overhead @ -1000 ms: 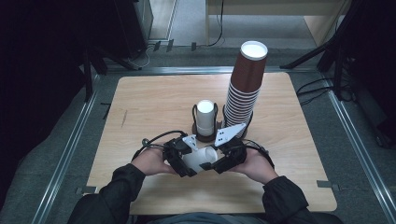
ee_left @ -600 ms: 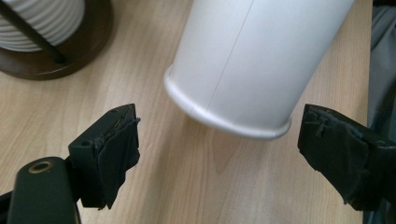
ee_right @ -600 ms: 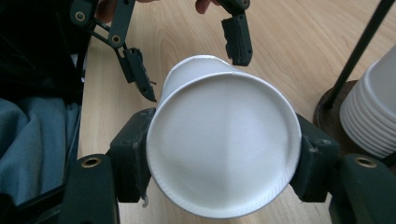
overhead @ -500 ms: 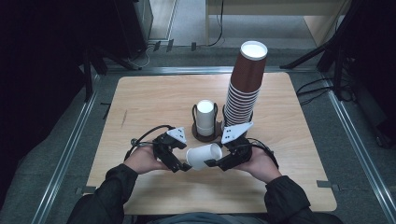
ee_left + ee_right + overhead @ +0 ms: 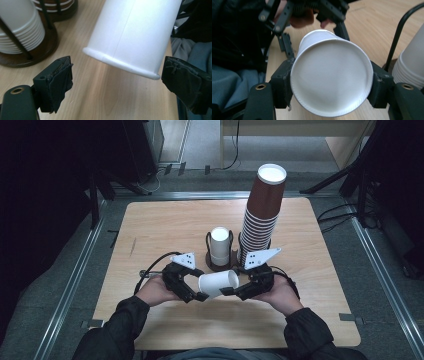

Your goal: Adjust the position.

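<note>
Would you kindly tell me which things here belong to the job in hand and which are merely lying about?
In the job:
- white paper cup, lying sideways
- right gripper, clamping it
- left gripper, open beside it

Lying about:
- tall brown paper cup stack
- white cup stack in its dark wire holder

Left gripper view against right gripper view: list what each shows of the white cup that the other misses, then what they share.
The left gripper view alone shows the white cup's rolled rim, hanging between the left gripper's open jaws without touching either pad, and the brown cup stack's base. The right gripper view alone shows the cup's closed bottom, with the right gripper clamped on both sides. Both show the cup's wall, the wooden table and the white cup stack in its holder.
</note>
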The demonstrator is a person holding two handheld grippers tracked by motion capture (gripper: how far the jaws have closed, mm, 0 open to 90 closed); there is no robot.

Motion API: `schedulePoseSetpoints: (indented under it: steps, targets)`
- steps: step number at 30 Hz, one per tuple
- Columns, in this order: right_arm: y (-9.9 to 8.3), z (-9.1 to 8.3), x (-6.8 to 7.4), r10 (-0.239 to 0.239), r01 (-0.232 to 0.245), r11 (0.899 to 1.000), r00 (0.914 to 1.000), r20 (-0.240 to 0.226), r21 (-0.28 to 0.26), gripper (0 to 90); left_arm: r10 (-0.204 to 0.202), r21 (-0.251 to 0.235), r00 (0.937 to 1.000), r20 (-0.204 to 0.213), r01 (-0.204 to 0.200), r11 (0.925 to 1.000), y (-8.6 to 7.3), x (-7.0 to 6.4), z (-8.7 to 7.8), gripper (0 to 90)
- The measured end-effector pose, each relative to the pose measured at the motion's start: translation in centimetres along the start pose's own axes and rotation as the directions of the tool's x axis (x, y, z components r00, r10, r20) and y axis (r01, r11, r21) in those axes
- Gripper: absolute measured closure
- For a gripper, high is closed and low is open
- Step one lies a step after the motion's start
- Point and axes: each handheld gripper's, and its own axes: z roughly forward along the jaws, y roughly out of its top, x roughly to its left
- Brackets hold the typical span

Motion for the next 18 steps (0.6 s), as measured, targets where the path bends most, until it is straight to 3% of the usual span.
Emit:
schedulePoseSetpoints:
  steps: [4, 8, 12, 14, 18]
  targets:
    - [0.23, -0.05, 0.07, 0.008, -0.009, 0.999, 0.9997, -0.022, -0.040, 34.4, 0.007, -0.003, 0.9991, 0.041, -0.007, 1.0000, 0.09, -0.09, 0.40, 8.4]
    - [0.29, 0.14, 0.31, 0.006, -0.008, 0.999, 0.9993, -0.037, -0.047, 34.4, 0.029, -0.006, 0.9993, 0.026, -0.028, 0.9996, 0.02, -0.12, 0.85, 7.1]
    - [0.38, 0.31, 0.36, 0.009, -0.012, 0.998, 0.9987, -0.049, -0.065, 34.4, 0.014, -0.057, 0.9993, 0.036, -0.012, 0.9983, 0.33, -0.22, 0.94, 7.1]
    - [0.40, 0.43, 0.34, 0.015, -0.018, 0.997, 0.9983, -0.056, -0.068, 34.4, 0.002, -0.065, 0.9983, 0.057, 0.002, 0.9979, 0.43, -0.18, 0.95, 7.2]
    - [0.47, 0.43, 0.23, 0.028, -0.033, 0.996, 0.9977, -0.061, -0.083, 34.4, -0.006, -0.079, 0.9980, 0.062, 0.011, 0.9968, 0.55, -0.30, 0.80, 8.9]
